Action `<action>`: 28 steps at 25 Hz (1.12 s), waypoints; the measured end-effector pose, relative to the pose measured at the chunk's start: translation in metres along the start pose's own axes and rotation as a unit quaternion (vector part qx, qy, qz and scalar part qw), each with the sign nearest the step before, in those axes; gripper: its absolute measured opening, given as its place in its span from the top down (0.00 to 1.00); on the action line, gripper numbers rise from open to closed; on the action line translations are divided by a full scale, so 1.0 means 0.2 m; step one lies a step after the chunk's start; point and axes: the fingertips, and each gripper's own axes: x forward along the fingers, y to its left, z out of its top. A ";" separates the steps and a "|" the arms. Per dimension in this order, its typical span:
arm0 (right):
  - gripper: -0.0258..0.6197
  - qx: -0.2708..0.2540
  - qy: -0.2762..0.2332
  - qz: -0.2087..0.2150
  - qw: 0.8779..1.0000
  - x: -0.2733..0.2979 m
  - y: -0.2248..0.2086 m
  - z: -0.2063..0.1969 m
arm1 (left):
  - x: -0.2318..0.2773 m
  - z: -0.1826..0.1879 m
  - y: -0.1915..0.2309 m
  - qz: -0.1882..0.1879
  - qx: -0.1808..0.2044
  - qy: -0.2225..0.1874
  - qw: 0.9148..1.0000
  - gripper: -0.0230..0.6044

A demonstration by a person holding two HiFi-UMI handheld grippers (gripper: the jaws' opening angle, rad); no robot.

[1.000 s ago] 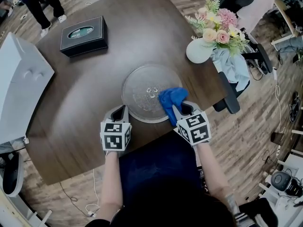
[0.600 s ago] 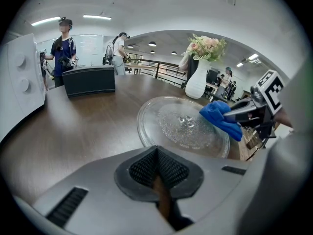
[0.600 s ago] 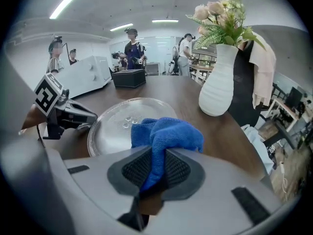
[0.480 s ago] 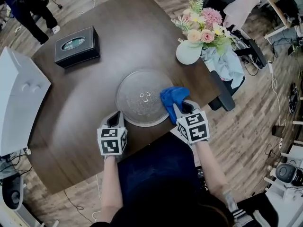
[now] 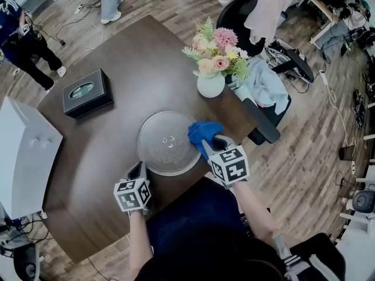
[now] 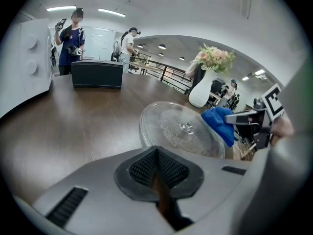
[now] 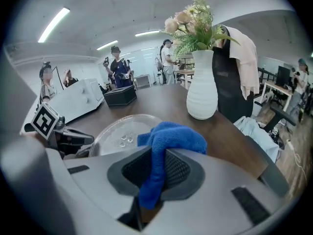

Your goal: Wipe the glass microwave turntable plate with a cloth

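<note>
My right gripper clamps the blue cloth, clear in its own view; head view adds the plate beneath. My left gripper is closed, empty.

Your right tool has its jaws clamped on a blue cloth, which bunches up above the pads and hangs down between them. Just beyond it, the glass plate lies flat on the dark worktop. Your left tool sits at the plate's left edge, its marker cube facing you. A white vase of flowers stands to the right, a black box farther back.
</note>
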 end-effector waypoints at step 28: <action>0.89 -0.080 -0.333 0.065 0.937 -0.54 0.23 0.86 | -0.66 0.99 -0.38 -0.049 0.148 -0.347 0.925 0.96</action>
